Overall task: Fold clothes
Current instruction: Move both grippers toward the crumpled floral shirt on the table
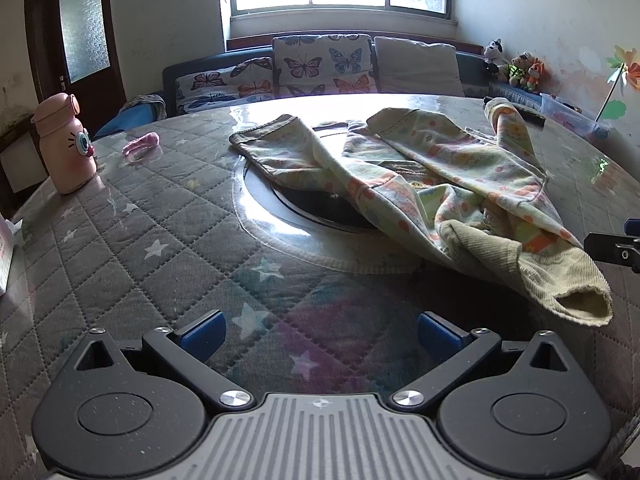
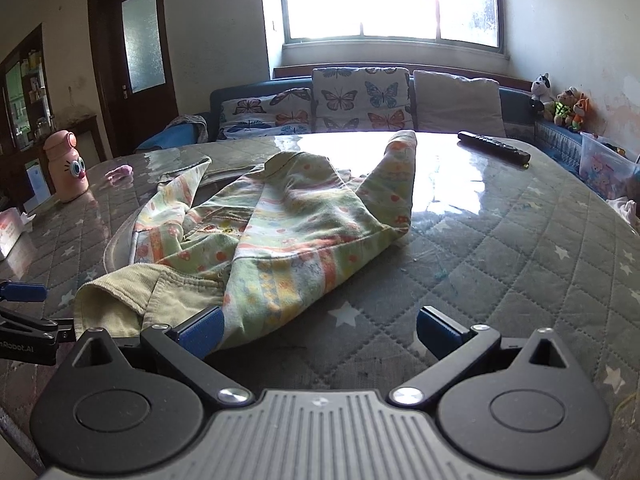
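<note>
1. Fingers on your left hand-held gripper (image 1: pixel 319 336) stand spread wide with nothing between them, low over the quilted tabletop (image 1: pixel 132 236). Your right hand-held gripper (image 2: pixel 319 330) is spread the same way, holding nothing, though its left blue pad touches, or very nearly touches, the hem of the garment (image 2: pixel 276 224).

2. That garment, a patterned child's piece with ribbed cuffs, lies rumpled and unfolded near the middle of the tabletop, partly over a dark round inset (image 1: pixel 320 210) (its sleeves or legs twist across each other).

3. What could go wrong, in my judgement:
   - The tabletop looks glossy, so a one-sided pull may drag the whole garment rather than spread it.
   - Pinching where layers overlap may catch two layers and lock a twist in.
   - A wide sweep could strike the pink bottle (image 1: pixel 64 148) to the left or the remote (image 2: pixel 494 146) on the far right.

4. Count: one garment, two hand-held grippers, one pink bottle, one remote, one small pink object (image 1: pixel 141 145).
</note>
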A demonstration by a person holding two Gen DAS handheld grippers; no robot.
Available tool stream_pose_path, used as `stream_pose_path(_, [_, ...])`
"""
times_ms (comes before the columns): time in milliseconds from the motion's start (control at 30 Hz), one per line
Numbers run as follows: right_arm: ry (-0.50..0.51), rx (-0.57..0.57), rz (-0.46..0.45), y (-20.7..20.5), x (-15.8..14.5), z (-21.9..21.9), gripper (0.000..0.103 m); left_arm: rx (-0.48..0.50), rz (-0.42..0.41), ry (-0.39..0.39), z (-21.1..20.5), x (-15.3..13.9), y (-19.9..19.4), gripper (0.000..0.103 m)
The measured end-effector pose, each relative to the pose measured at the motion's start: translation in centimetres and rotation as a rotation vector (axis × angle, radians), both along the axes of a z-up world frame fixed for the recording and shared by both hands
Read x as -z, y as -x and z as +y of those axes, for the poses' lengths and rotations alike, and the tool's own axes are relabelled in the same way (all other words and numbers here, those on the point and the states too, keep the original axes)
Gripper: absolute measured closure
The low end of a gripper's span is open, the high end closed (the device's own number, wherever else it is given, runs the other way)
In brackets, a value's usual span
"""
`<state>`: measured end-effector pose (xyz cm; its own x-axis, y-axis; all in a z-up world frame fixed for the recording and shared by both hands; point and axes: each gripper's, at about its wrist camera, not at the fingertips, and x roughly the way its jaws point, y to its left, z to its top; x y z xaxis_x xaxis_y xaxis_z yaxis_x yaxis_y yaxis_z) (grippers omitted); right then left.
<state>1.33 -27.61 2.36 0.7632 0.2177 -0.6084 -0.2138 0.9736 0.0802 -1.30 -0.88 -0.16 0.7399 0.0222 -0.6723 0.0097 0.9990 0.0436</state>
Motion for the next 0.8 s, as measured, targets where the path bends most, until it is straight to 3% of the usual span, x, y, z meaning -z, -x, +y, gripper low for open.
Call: stream_pose_path(800, [0.028, -0.057, 0.061, 1.2, 2.8, 0.9, 0.0, 0.028, 0.016, -0.018, -1.9, 0.1, 1.1, 0.0])
